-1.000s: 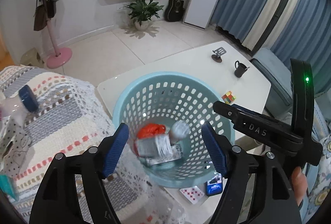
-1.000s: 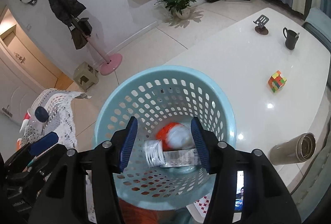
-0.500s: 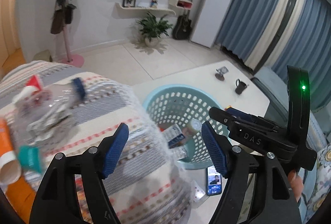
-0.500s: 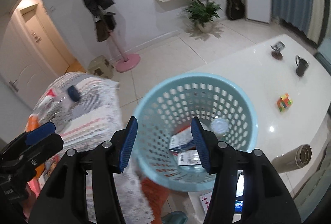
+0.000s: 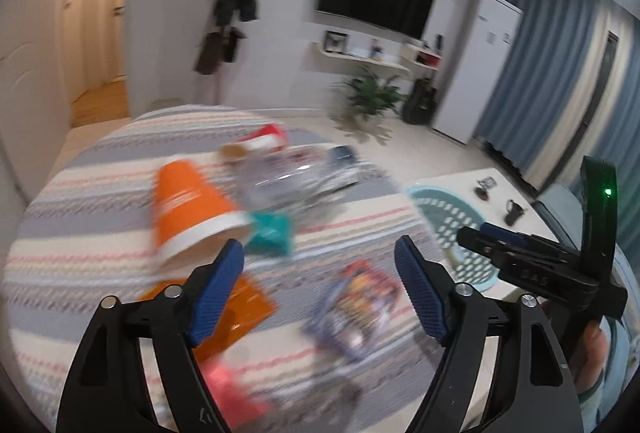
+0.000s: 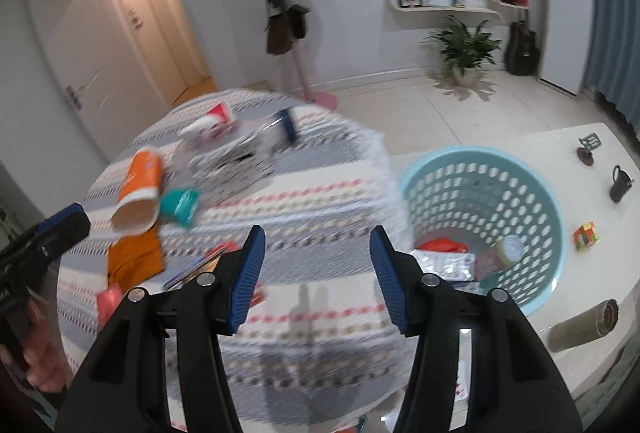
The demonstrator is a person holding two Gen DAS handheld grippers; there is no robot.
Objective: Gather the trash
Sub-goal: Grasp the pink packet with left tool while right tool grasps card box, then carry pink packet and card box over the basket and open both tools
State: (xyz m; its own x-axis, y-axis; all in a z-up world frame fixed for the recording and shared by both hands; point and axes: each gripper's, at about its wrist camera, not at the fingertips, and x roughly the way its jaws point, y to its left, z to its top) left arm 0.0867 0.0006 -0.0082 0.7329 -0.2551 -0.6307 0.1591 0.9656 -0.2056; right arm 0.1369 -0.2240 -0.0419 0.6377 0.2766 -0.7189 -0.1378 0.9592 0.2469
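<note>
While both claws gape empty — left (image 5: 318, 261), right (image 6: 316, 247) — cup (image 6: 138, 193) lies sideways, mouth nearest; basket (image 6: 554, 211) holds wrappers (image 6: 444, 263).

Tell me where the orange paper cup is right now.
The orange cup lies on its side on the striped cloth, left of the blue basket, its open mouth touching a teal wrapper.

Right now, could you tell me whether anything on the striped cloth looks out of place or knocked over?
Yes: an orange paper cup lies tipped on its side on the striped cloth, among scattered wrappers, instead of in the blue basket. Both grippers are open and empty.
</note>
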